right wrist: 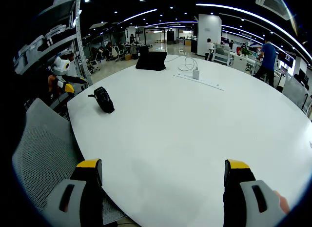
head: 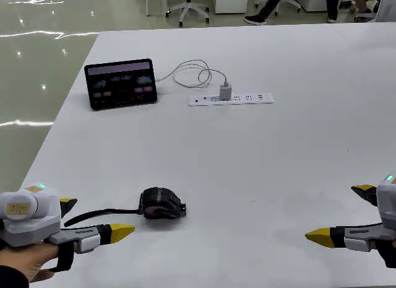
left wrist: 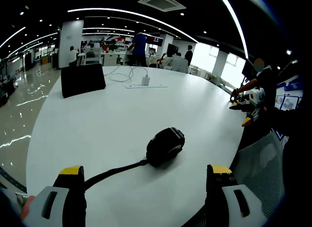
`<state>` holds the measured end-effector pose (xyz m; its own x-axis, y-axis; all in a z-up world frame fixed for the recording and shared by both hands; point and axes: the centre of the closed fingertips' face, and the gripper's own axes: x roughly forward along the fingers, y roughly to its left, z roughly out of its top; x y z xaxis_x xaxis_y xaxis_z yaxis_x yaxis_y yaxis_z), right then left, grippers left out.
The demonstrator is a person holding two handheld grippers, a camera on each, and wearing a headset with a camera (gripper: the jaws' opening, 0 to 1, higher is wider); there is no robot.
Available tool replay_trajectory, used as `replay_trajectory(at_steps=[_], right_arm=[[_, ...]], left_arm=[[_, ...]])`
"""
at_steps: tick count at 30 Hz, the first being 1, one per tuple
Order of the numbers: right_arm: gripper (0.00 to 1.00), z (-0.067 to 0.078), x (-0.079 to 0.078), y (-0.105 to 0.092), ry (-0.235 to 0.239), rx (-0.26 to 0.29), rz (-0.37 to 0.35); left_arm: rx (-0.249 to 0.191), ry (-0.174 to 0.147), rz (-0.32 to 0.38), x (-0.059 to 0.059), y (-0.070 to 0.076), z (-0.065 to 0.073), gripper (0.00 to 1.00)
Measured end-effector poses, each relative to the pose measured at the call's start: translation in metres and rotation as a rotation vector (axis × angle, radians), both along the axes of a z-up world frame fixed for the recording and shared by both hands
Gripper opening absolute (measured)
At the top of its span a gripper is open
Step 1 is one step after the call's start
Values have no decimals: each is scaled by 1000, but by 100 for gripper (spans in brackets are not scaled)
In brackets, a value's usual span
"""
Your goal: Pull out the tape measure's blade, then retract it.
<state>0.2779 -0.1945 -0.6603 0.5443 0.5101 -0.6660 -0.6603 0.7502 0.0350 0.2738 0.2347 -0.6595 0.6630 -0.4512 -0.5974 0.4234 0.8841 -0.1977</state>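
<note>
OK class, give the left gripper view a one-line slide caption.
Open left hand-held gripper faces a black tape measure lying on the white table.

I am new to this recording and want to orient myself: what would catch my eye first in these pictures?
A black tape measure lies on the white table near its front edge, its strap trailing toward the open left tool. The open right tool hangs far to the right. A dark tablet stands at the far side.
</note>
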Motion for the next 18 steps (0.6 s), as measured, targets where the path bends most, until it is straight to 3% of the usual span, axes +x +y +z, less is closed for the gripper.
replay_trajectory(at_steps=[18], right_arm=[[100,-3,-1,1,7,5,8]], left_arm=[[-5,-4,-7,-1,-3,-2,100]])
